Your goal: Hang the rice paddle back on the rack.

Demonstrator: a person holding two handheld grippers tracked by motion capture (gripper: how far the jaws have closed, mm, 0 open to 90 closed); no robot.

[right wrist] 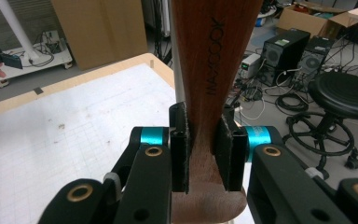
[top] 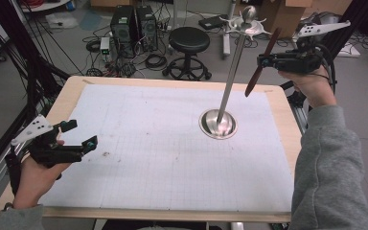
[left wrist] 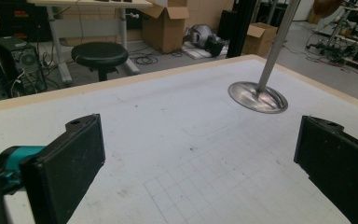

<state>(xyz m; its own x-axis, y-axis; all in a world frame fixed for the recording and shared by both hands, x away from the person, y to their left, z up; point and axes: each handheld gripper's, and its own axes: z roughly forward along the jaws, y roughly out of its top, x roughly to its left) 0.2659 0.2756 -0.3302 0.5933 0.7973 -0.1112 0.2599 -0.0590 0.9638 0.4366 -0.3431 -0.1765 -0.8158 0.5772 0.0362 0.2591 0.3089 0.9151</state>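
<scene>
The right gripper [top: 264,61], at two o'clock above the worktop [top: 67,103], clamps a wooden spoon [top: 262,62], possibly a spatula, which could strike the stand [top: 232,72]; the left gripper [top: 82,135] fingers gape empty.

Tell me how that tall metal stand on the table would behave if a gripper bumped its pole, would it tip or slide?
The metal stand is a long thin pole on a small round base, so a knock high up would probably rock or tip it. The polished base sits on a flat white mat, so a low push might slide it instead. It looks rigid, likely not bending.
</scene>
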